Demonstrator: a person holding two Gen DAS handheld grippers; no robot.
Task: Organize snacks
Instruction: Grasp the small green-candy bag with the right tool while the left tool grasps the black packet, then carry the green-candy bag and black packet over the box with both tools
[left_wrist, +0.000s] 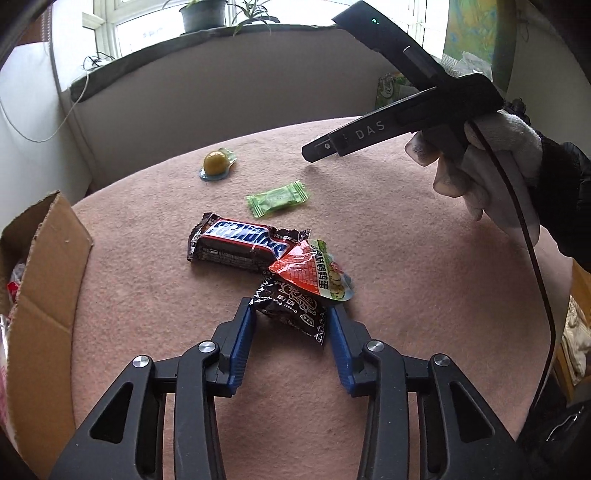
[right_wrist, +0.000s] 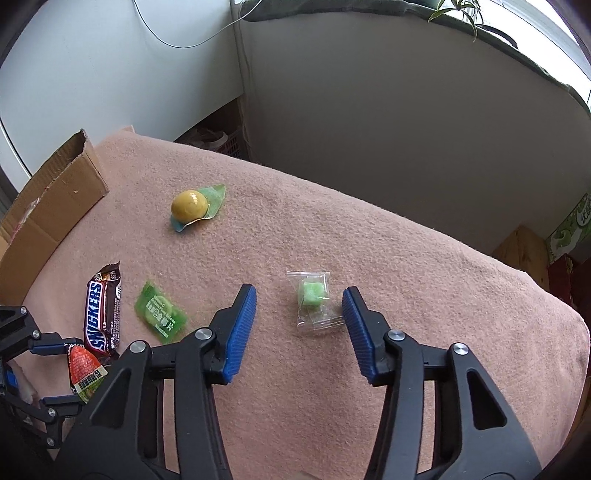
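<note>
My left gripper (left_wrist: 291, 308) is lowered over a dark plum-candy packet (left_wrist: 291, 314) on the pink cloth; both blue pads touch its side edges. An orange-red packet (left_wrist: 314, 273) overlaps its far corner and leans on a Snickers bar (left_wrist: 236, 242). Beyond lie a green wrapped candy (left_wrist: 279, 197) and a yellow ball sweet (left_wrist: 216, 164). My right gripper (right_wrist: 299, 291) stands open around a clear bag with a green cube (right_wrist: 314, 302). The bag lies near the right pad, and the left pad is well away from it.
An open cardboard box (left_wrist: 40, 277) stands at the cloth's left edge, also seen as the box (right_wrist: 55, 206). A gloved hand (left_wrist: 480, 166) holds the right tool at the upper right of the left wrist view. A grey wall rises close behind the cloth-covered table (right_wrist: 406, 258).
</note>
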